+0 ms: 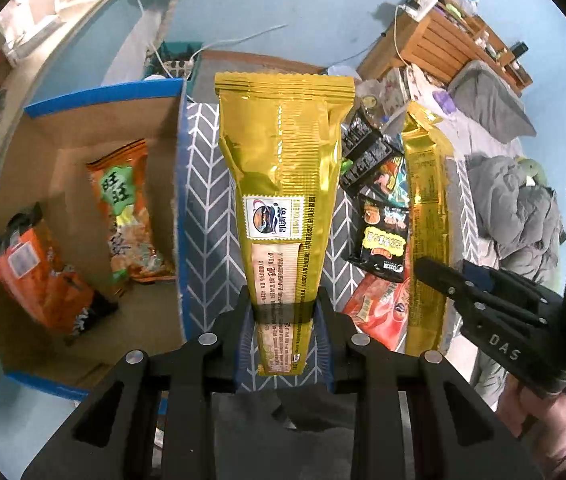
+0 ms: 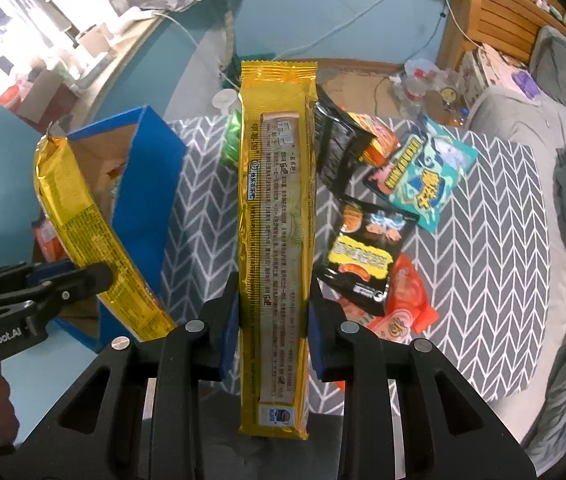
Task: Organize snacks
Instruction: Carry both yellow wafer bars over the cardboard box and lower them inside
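My left gripper (image 1: 283,312) is shut on a long gold snack packet (image 1: 283,168), held upright above the table beside the blue cardboard box (image 1: 181,200). My right gripper (image 2: 273,320) is shut on a second gold snack packet (image 2: 277,200), also held upright. Each gripper shows in the other's view: the right one (image 1: 435,276) with its gold packet (image 1: 427,208), the left one (image 2: 95,276) with its gold packet (image 2: 83,220). The box holds two orange snack bags (image 1: 131,216) (image 1: 39,276).
Loose snack bags lie on the grey chevron cloth (image 2: 483,240): a black one (image 2: 363,256), a teal one (image 2: 423,168), a red one (image 2: 403,304), and a dark one (image 2: 335,144). A bed with grey bedding (image 1: 515,200) is at right. Wooden shelves (image 1: 455,32) stand behind.
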The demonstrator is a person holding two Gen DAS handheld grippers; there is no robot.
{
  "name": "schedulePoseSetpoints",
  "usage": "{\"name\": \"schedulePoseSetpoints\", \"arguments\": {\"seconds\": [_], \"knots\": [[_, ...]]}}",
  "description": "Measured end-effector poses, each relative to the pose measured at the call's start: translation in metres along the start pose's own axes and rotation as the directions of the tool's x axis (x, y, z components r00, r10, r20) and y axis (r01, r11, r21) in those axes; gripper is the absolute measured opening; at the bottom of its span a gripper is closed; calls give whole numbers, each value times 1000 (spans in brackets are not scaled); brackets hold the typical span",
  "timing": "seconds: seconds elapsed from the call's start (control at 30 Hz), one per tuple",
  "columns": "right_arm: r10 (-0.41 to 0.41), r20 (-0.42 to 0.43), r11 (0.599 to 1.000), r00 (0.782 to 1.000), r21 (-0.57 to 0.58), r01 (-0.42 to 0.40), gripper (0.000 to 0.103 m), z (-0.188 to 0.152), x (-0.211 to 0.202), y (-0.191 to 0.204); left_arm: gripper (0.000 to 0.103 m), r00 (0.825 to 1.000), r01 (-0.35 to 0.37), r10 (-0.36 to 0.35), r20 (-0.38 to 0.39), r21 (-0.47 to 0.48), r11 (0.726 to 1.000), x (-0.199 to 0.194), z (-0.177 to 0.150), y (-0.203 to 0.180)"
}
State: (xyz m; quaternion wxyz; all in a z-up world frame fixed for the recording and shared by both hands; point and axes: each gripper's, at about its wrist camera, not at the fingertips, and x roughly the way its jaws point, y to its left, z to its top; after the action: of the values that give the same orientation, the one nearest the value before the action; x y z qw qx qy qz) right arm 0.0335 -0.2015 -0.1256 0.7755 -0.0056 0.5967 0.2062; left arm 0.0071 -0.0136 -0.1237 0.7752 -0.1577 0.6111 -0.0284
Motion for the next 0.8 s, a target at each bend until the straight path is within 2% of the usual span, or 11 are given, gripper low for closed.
{"name": "schedulePoseSetpoints", "arguments": {"seconds": [0.23, 0.8], "knots": [[21, 4, 998, 1000, -57, -21, 27, 8, -4, 23, 28, 999, 0, 2, 42, -45, 999, -21, 2, 13], [134, 8, 971, 991, -201, -130, 27, 35, -3, 100, 28, 991, -19, 41, 125, -173, 985, -70, -6, 61]]}}
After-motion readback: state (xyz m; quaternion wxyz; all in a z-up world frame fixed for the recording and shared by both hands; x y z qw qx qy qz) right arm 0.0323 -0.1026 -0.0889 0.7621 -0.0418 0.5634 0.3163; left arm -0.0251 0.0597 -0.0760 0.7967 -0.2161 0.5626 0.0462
